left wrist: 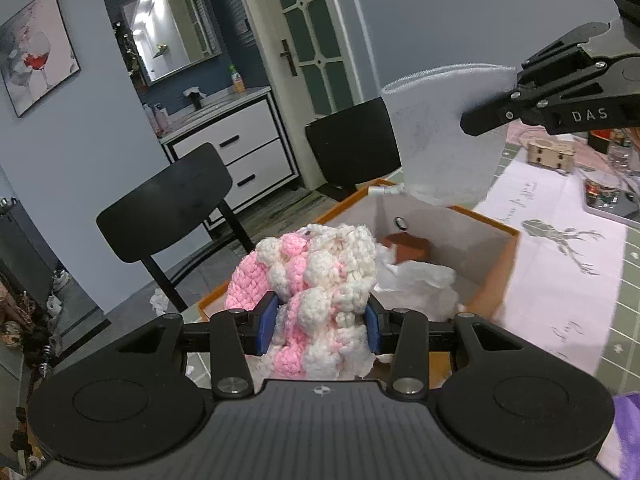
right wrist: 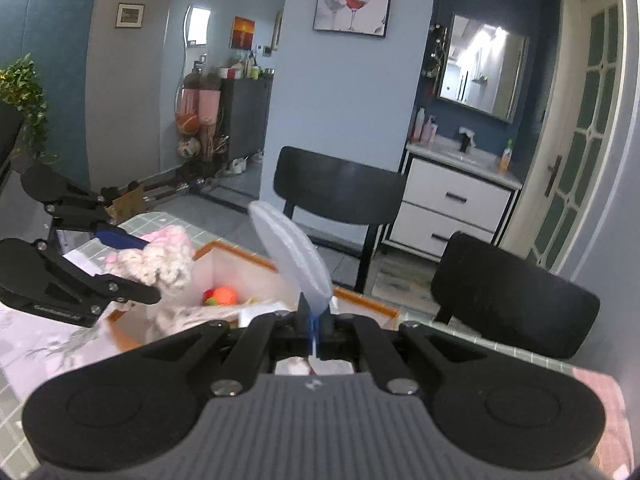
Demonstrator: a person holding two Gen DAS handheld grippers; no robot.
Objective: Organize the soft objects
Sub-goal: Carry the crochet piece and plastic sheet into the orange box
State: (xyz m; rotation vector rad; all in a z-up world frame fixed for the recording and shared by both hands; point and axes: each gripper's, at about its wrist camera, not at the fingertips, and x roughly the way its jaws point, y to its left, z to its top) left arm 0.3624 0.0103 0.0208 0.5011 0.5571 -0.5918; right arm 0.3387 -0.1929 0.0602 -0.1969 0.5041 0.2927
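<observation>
The crocheted piece (left wrist: 320,280) is chunky yarn worked in rounded bobbles, pink and cream-white, soft and lumpy, bunched into a thick wad. The left tongs (left wrist: 322,326) grasp it about half spread, their blue pads (left wrist: 267,322) pressing into the yarn on either side, and hold it in the air just above the near edge of the box (left wrist: 496,268). The box is open-topped cardboard with an orange rim and pale grey inner walls; it stands on the tabletop (left wrist: 560,280), which is covered by a pale pink cloth printed with a grey deer. Inside the box lie crumpled white fabric (left wrist: 416,276), a brown block (left wrist: 408,250) and, seen from the right wrist, an orange ball (right wrist: 225,295).

The right tongs (right wrist: 314,330) are clenched tight on the lower edge of a thin, pale blue-white felt-like pad (right wrist: 292,252). It is flat and rounded with a stitched rim, stands upright edge-on from the tongs, and hangs in the air over the far side of the box. Two black moulded chairs (right wrist: 340,188) stand beyond the tabletop.
</observation>
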